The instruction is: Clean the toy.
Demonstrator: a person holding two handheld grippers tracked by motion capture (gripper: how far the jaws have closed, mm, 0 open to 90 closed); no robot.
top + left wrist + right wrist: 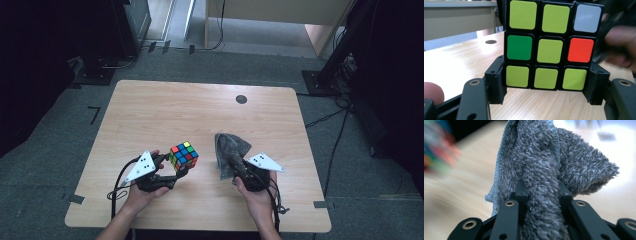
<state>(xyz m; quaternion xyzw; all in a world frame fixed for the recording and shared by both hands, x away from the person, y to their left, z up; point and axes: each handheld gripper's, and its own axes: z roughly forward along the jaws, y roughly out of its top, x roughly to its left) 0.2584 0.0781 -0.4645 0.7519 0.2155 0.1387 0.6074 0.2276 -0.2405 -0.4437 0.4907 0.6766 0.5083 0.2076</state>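
Note:
A scrambled colour cube [183, 155] is held just above the wooden table [165, 110], left of centre near the front. My left gripper [176, 167] is shut on it. In the left gripper view the two black jaws press the lower sides of the cube [551, 47], whose facing side is mostly yellow-green. To the right, a fluffy grey cloth [230, 146] stands bunched up over the table. My right gripper [236, 166] is shut on its lower part. The right gripper view shows a thick fold of the cloth [541, 170] squeezed between the jaws of my right gripper [541, 195].
A small dark round disc [241, 99] lies on the far part of the table. Dark stands and cables sit on the grey floor around it. Pale furniture panels [280, 10] stand beyond the far edge.

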